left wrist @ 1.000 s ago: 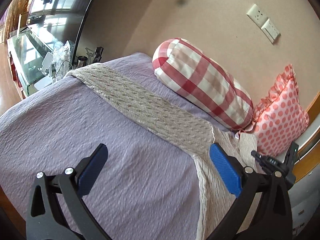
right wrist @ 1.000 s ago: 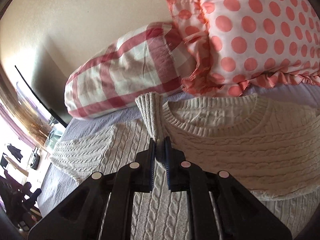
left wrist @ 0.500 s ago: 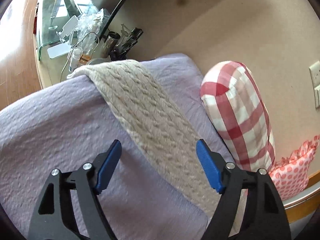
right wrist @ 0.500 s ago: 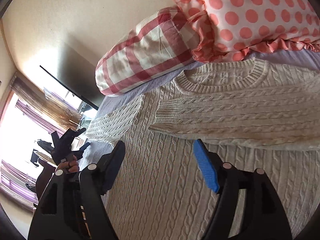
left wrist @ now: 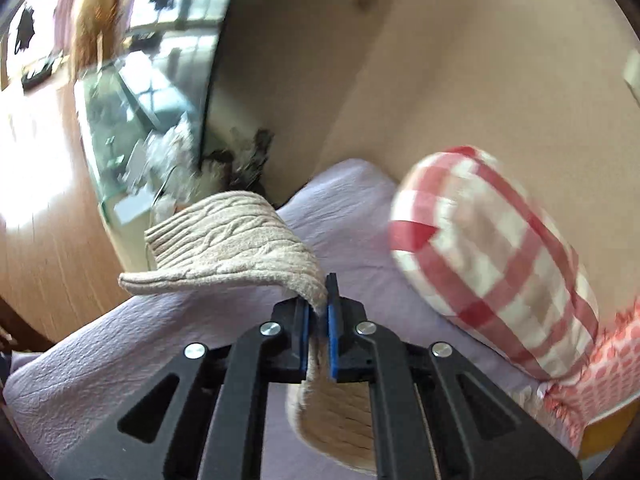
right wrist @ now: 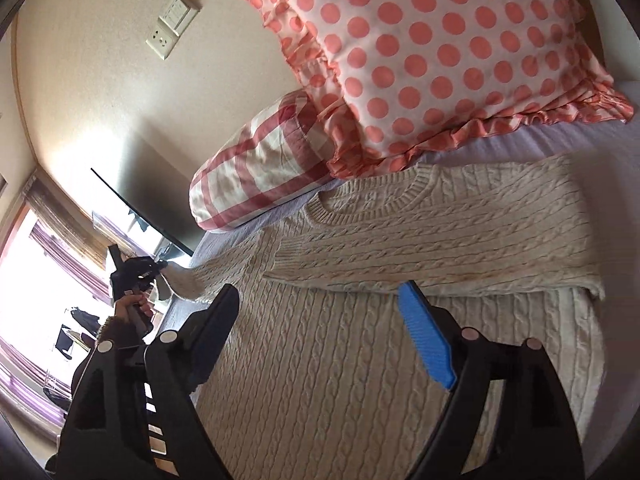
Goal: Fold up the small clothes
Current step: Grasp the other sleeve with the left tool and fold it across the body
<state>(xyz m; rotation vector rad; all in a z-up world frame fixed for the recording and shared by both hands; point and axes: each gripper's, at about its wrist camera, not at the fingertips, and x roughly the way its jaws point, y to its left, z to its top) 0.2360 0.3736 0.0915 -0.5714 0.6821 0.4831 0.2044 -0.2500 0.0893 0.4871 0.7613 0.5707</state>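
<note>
A cream cable-knit sweater (right wrist: 360,360) lies flat on the lilac bedspread (right wrist: 580,140), neck toward the pillows. One sleeve (right wrist: 432,256) is folded across its chest. My left gripper (left wrist: 319,308) is shut on the other sleeve (left wrist: 236,244) near its cuff and holds it lifted off the bed; it also shows in the right wrist view (right wrist: 136,276) at the far left. My right gripper (right wrist: 320,340) is open and empty, hovering above the sweater's body.
A red-and-white checked bolster (left wrist: 492,252) and a pink polka-dot pillow (right wrist: 420,52) lie against the wall at the head of the bed. A glass table (left wrist: 132,128) with clutter stands beyond the bed's corner. Wall sockets (right wrist: 172,24) are above the bolster.
My left gripper moved over the outstretched sleeve, closed on it and lifted its cuff end. My right gripper let go of the other sleeve, left it folded on the chest, and pulled back open.
</note>
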